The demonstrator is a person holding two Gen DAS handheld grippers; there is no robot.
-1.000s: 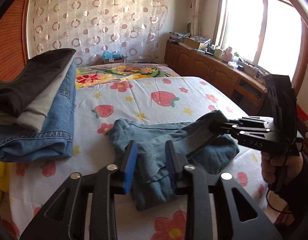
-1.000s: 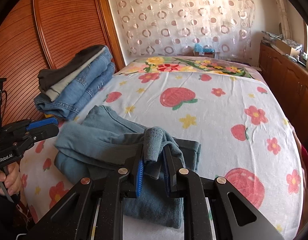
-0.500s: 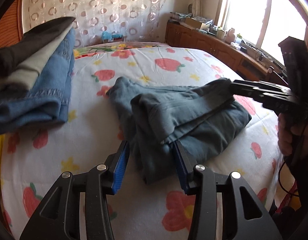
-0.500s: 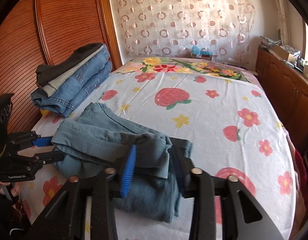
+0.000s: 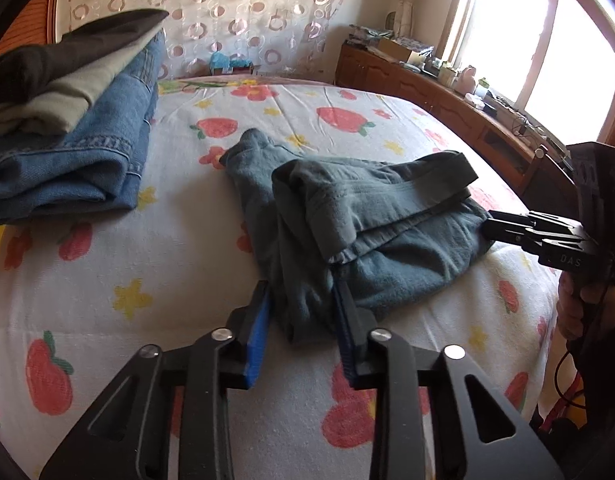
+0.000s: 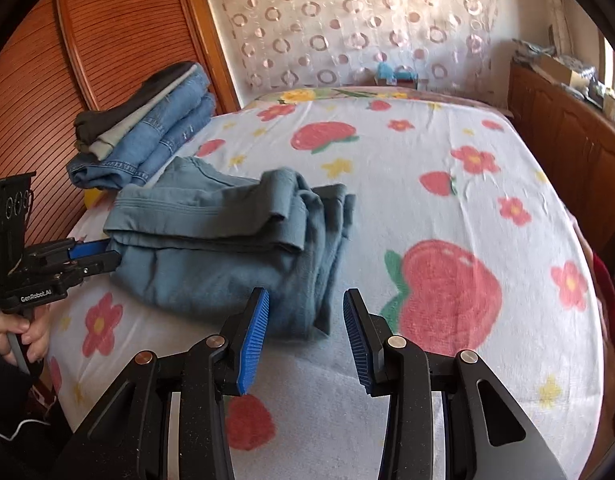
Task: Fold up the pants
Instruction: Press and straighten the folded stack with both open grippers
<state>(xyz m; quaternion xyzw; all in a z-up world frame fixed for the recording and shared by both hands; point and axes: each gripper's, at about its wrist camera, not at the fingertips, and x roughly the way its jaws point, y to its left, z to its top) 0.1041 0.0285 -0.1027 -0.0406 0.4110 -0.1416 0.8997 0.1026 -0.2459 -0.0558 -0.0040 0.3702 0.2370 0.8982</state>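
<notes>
Fingers of the right gripper stand spread apart, released, just short of the folded teal pants, holding nothing. Those of the left gripper also stand apart, with a bunched end of the pants lying loosely between the blue pads; whether they touch the cloth I cannot tell. The pants lie in a thick bundle on the bed, on a sheet printed with strawberries and flowers. A stack of folded jeans sits near them toward the wooden wardrobe.
</notes>
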